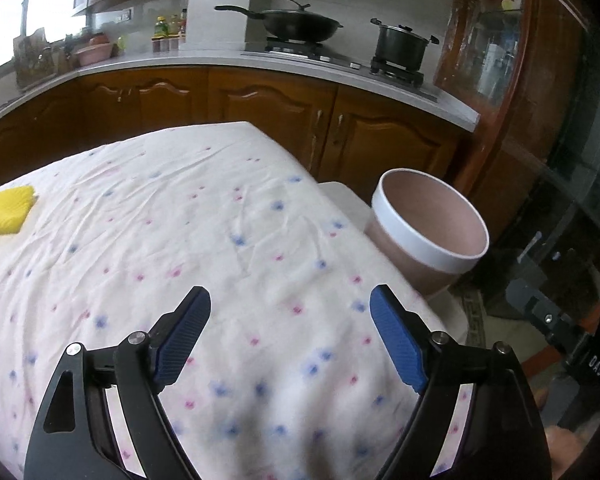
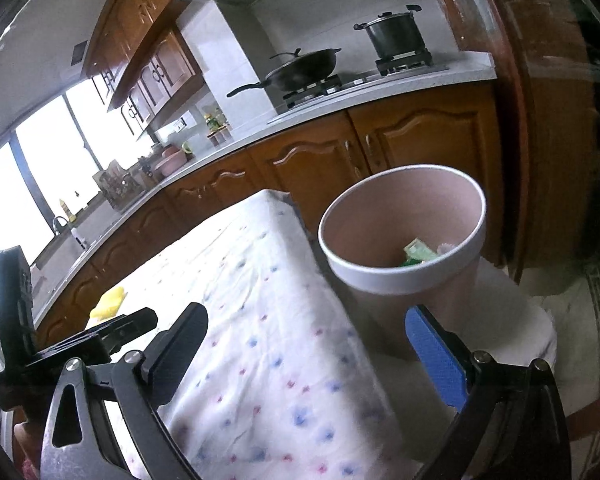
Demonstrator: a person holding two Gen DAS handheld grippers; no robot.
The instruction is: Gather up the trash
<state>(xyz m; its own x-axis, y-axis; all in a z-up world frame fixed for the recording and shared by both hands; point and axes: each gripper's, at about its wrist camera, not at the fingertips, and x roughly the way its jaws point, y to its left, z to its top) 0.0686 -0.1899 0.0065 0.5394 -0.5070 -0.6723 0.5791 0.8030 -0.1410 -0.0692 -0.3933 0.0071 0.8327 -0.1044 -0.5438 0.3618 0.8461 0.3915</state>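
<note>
1. Left wrist view: the left gripper (image 1: pixel 289 308) hangs over the flowered cloth (image 1: pixel 187 240) on the table, its blue pads wide apart with nothing between them.
2. The only loose piece left on the cloth is the yellow sponge (image 1: pixel 7 210), at the far left edge, well away from the gripper.
3. The bin (image 1: pixel 428 224) stands off the table's right side on a lower white stool (image 1: pixel 456 316), its white rim about level with the cloth.
4. Right wrist view: the right gripper (image 2: pixel 306 334) is also spread open and empty, pointing between the table edge and the bin (image 2: pixel 400 280).
5. Inside the bin lies some trash (image 2: pixel 418 254), a green wrapper and a pale scrap, near the bottom.
6. The sponge (image 2: pixel 107 302) shows here as a yellow patch far along the table, beyond the other gripper's body.
7. Handling, as a judgement: the sponge looks light, soft and ribbed, so it should squash and not slip; no risk of breakage.
8. Best hold is probably across its short sides, low near the cloth, closing gently so the cloth is not pinched with it.
9. Being light, it may cling to a pad on release; open fully over the bin's mouth.
</note>
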